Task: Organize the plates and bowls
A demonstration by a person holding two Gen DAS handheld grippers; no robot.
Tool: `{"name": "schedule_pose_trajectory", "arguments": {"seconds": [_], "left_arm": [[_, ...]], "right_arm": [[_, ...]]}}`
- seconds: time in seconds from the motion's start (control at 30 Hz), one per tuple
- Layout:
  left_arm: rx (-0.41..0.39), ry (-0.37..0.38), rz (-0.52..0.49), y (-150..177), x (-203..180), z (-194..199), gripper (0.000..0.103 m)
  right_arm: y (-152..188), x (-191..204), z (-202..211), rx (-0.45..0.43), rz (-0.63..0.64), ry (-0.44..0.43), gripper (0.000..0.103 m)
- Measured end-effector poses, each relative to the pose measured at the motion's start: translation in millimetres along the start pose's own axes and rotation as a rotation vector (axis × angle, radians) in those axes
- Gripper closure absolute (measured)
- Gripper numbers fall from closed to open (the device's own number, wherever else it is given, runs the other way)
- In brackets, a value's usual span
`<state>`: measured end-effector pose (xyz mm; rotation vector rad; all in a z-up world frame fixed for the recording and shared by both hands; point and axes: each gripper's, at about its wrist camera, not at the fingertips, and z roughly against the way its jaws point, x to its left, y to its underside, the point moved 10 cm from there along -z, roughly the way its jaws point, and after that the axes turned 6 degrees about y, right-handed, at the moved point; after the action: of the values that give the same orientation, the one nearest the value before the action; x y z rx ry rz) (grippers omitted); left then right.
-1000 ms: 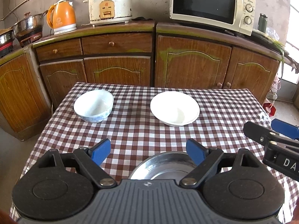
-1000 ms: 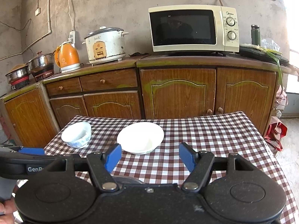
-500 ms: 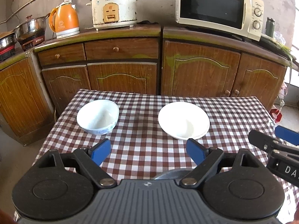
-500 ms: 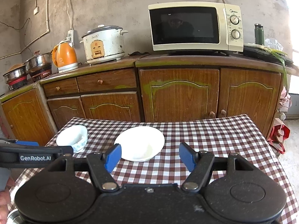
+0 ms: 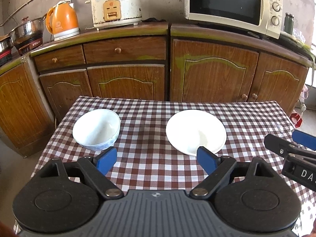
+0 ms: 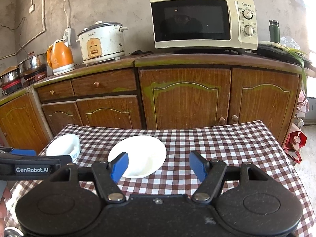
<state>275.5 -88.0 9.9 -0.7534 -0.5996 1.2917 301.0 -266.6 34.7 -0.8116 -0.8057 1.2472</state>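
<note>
Left wrist view: left gripper (image 5: 156, 159) spread wide, empty, above the checked bench (image 5: 150, 169). White bowl (image 5: 96, 129) far left, white plate (image 5: 196, 131) right of it, well apart, both beyond the blue fingertips (image 5: 106, 158). Right gripper's arm at the right edge.

Right wrist view: right gripper (image 6: 158, 165) apart, holding nothing. Plate (image 6: 142, 154) partly behind one fingertip; bowl (image 6: 64, 146) farther left.

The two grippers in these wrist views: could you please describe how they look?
Both are matte black, each with two round discs, pivoting link arms with silver rivets and blue pads on the jaws. The left gripper has a ribbed grey body and white "GenRobot.AI" lettering on its side; the right gripper has a speckled black body and white letters "DA".
</note>
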Motion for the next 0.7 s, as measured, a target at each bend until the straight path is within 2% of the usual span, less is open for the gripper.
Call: {"name": "schedule_pose_trajectory", "arguments": {"seconds": [0.7], "left_arm": [[0.048,-0.028,-0.026,-2,4,-56,0.013]], "right_arm": [[11,-4,-66,0.082,0.015,0.014,0.022]]}}
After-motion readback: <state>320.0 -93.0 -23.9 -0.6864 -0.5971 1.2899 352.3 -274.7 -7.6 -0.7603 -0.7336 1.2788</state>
